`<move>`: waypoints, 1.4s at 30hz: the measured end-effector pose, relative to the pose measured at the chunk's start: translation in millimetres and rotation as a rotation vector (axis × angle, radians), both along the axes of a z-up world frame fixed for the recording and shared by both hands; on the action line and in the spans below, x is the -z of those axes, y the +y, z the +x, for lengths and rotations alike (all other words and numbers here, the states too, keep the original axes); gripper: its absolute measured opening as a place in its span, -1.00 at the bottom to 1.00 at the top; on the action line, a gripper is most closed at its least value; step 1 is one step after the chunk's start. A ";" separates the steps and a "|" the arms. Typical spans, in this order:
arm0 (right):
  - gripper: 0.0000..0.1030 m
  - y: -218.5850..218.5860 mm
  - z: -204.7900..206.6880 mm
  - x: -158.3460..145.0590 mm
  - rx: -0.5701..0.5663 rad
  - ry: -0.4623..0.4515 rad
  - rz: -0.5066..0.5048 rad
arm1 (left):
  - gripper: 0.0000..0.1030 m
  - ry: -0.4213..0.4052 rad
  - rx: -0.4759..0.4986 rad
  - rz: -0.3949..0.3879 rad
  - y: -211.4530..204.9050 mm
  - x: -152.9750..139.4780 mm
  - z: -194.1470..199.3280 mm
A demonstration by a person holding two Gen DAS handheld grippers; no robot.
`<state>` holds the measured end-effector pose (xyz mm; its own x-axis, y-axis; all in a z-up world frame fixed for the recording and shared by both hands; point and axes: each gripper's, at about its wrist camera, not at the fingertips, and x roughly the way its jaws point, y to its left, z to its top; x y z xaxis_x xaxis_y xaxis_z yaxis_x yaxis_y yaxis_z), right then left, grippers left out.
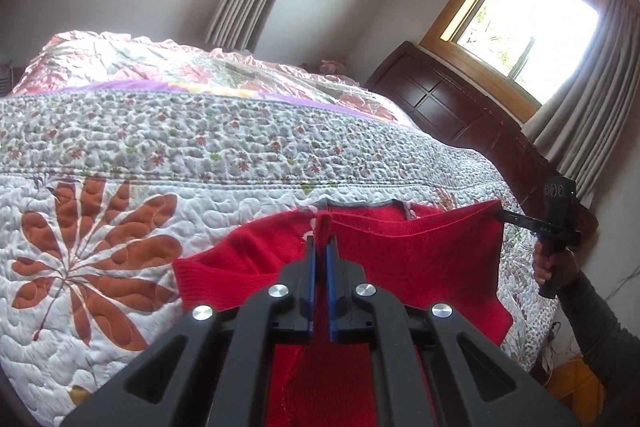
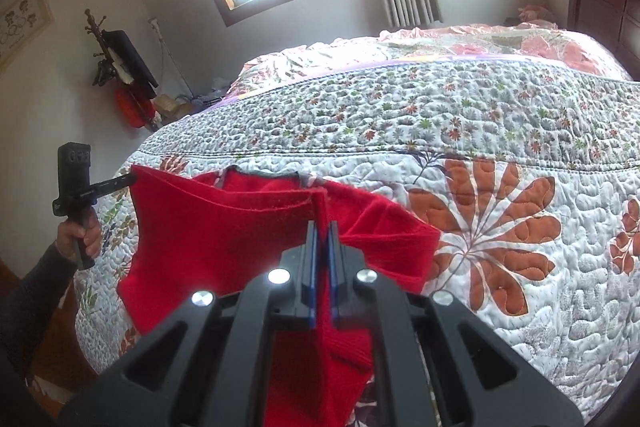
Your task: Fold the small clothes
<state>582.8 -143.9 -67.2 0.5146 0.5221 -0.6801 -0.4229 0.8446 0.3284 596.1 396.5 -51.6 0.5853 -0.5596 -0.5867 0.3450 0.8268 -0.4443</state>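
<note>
Hand-held grippers (image 1: 321, 243) (image 2: 322, 227) pinching sideways-stretched red sweater (image 1: 440, 251)

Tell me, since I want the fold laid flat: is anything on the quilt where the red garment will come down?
Nothing visible. The quilt beyond the red garment is bare; left gripper and right gripper each pinch its edge.

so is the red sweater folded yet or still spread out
Partly folded. The red knit sweater has its lower edge lifted over its body, stretched between the left tool and right tool, not laid flat.
</note>
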 end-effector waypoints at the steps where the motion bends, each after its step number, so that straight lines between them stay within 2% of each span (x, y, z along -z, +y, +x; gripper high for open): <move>1: -0.94 1.4 3.6 4.9 0.002 0.006 -0.013 | -0.93 0.009 -0.004 0.006 0.0 4.8 4.0; 6: -0.94 1.5 18.2 18.9 0.017 0.022 -0.031 | -0.93 0.037 -0.039 0.002 7.1 13.7 25.8; 13: -0.94 4.5 43.7 7.8 0.040 0.001 -0.032 | -0.93 0.027 -0.068 0.005 7.3 4.7 52.6; 18: -0.94 11.6 64.5 22.2 0.059 0.039 -0.077 | -0.93 0.072 -0.094 0.038 6.2 20.5 68.7; 22: -0.94 12.4 65.9 21.4 0.065 0.027 -0.065 | -0.93 0.038 -0.093 -0.001 10.0 11.5 69.3; 29: -0.94 10.6 76.6 6.3 0.084 -0.006 -0.039 | -0.93 0.012 -0.106 -0.004 15.6 -3.5 78.2; 34: -0.94 15.5 84.4 17.0 0.080 0.020 -0.056 | -0.93 0.075 -0.102 0.042 10.1 17.4 90.3; 42: -0.94 9.2 100.3 46.0 0.116 0.075 -0.070 | -0.93 0.146 -0.132 0.070 12.9 47.6 104.4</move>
<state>683.2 -134.7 -113.2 0.5155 0.4118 -0.7515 -0.2976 0.9084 0.2936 700.5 409.5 -99.2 0.5570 -0.4389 -0.7051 0.1683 0.8910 -0.4217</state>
